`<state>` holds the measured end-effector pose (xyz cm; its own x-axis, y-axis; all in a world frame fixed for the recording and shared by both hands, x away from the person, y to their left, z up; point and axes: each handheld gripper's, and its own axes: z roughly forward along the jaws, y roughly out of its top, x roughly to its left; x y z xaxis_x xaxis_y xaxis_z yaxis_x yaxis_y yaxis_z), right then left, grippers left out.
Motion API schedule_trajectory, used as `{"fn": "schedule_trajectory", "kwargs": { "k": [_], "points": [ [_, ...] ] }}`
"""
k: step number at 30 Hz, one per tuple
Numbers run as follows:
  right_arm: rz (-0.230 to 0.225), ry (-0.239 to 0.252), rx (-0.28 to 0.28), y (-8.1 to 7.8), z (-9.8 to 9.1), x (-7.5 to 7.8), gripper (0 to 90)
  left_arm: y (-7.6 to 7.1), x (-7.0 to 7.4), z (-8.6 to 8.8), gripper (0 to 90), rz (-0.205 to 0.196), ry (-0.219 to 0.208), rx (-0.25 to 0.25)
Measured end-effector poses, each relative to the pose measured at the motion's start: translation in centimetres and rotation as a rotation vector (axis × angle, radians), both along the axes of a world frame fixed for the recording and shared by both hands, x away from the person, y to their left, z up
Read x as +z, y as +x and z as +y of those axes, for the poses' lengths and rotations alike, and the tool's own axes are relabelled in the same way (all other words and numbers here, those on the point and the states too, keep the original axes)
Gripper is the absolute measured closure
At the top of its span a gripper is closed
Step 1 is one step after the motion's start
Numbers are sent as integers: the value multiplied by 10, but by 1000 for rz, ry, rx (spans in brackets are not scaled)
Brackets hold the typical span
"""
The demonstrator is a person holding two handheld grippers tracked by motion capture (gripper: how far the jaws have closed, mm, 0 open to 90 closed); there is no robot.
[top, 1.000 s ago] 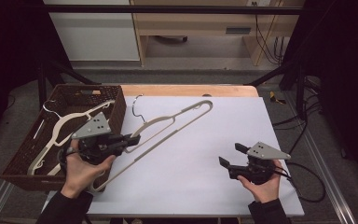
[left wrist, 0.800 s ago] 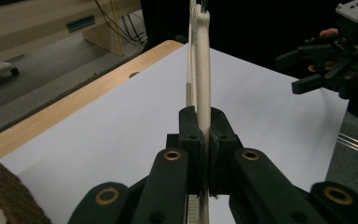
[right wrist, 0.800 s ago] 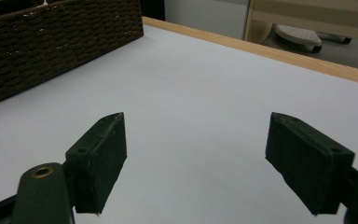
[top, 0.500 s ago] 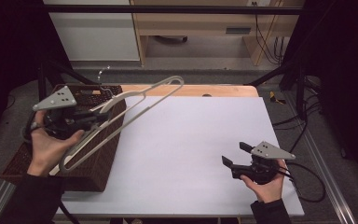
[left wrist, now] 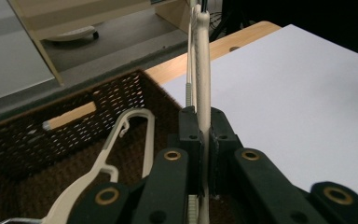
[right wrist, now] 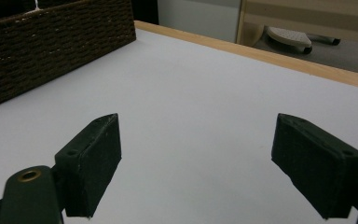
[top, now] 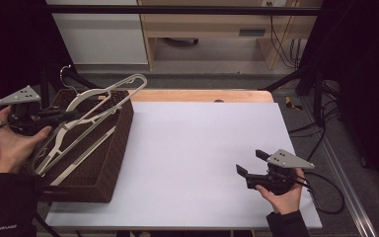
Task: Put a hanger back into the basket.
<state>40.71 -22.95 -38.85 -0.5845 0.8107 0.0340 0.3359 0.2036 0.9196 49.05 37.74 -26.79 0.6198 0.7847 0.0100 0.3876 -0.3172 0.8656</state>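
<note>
My left gripper [top: 54,116] is shut on a cream plastic hanger [top: 106,96] and holds it tilted above the brown wicker basket [top: 109,168] at the table's left end. In the left gripper view the jaws pinch the hanger's thin bar [left wrist: 203,74] edge-on, over the basket [left wrist: 37,140]. More cream hangers [top: 76,157] lie inside the basket, one with a hooked end [left wrist: 121,135]. My right gripper [top: 249,162] hovers low over the white table near the front right. It is open; its jaws have just been widening and nothing is between its pads [right wrist: 91,158].
The white tabletop [top: 197,143] spreads between the basket and my right hand. A wooden strip [top: 202,95] runs along its far edge. Beyond it stand a pale cabinet [top: 103,34] and a wooden shelf. Cables [top: 325,192] trail off the right side.
My left gripper has carried the hanger off the table, leftward, to above the basket. The right hand has stayed in place.
</note>
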Motion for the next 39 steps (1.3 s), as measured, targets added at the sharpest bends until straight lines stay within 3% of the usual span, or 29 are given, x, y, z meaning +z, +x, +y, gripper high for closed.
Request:
{"fn": "schedule_trajectory", "kwargs": {
  "k": [11,15,19,24,27,30,34,35,37,39],
  "points": [
    [-3,1,-2,0,0,0,146,8,-29,39,868,56,7,77],
    [1,-2,1,0,0,0,146,8,-36,53,868,65,-12,92],
    [0,0,-1,0,0,0,145,7,-41,62,868,91,-3,106],
    [-6,2,-3,-1,-3,2,139,12,-54,58,867,136,0,94],
    [-8,7,-5,-1,-5,3,138,18,-66,53,866,197,25,95],
    [-10,9,-4,-2,-8,4,137,21,-77,50,863,225,33,107],
    [-11,14,-6,-2,-11,5,137,24,-96,51,854,277,39,151],
    [-12,17,-9,-2,-11,5,137,24,-100,53,849,302,39,183],
    [-13,17,-9,-2,-11,5,137,22,-106,59,833,307,50,220],
    [-11,17,-10,-2,-11,4,135,18,-108,64,749,282,29,265]
  ]
}}
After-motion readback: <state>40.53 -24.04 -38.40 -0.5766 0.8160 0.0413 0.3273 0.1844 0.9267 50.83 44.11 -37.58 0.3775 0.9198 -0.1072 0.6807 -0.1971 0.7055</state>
